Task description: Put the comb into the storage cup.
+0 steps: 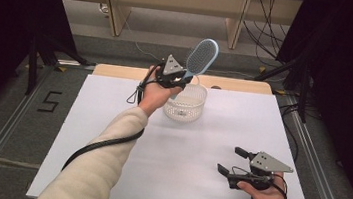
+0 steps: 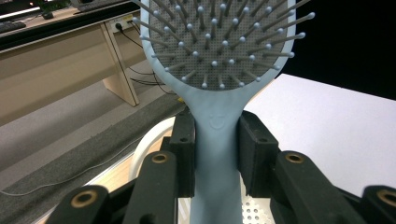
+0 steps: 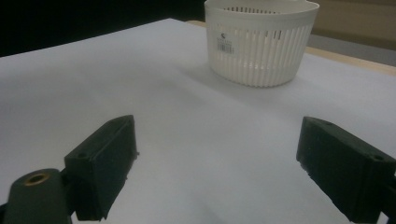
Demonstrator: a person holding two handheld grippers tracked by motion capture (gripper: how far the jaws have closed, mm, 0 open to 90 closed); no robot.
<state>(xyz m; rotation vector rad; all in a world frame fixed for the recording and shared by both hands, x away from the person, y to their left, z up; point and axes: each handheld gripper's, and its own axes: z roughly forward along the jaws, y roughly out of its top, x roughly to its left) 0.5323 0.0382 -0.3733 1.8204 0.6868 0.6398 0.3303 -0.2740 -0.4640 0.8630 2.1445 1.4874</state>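
Brush point(image 1: 201, 56) is up off the table, head raised and leaning toward 1 o'clock, bristles facing the person. Left gripper point(image 1: 180, 80) is clamped on its handle; in the left gripper view both pads point(image 2: 184, 140) press flat against the handle's sides, just below the head point(image 2: 219, 42).

Basket point(image 1: 184, 102) sits at 12 o'clock on the white sheet point(image 1: 110, 137), directly under the brush. The handle's lower end hangs over the basket's opening, near the rim; whether it dips inside I cannot tell. The basket's perforated floor shows below the handle in the left gripper view point(image 2: 254, 212).

Right gripper point(image 1: 230, 161) rests low at 5 o'clock, well apart from the basket, jaws spread wide with nothing between them; bare sheet lies between the two pads point(image 3: 105, 158).

Judgement: pick-up done, carry done or nearly so. Left to do: lower the brush into the basket, or lift it clear if it is coming out, then let go. Right hand looks idle.
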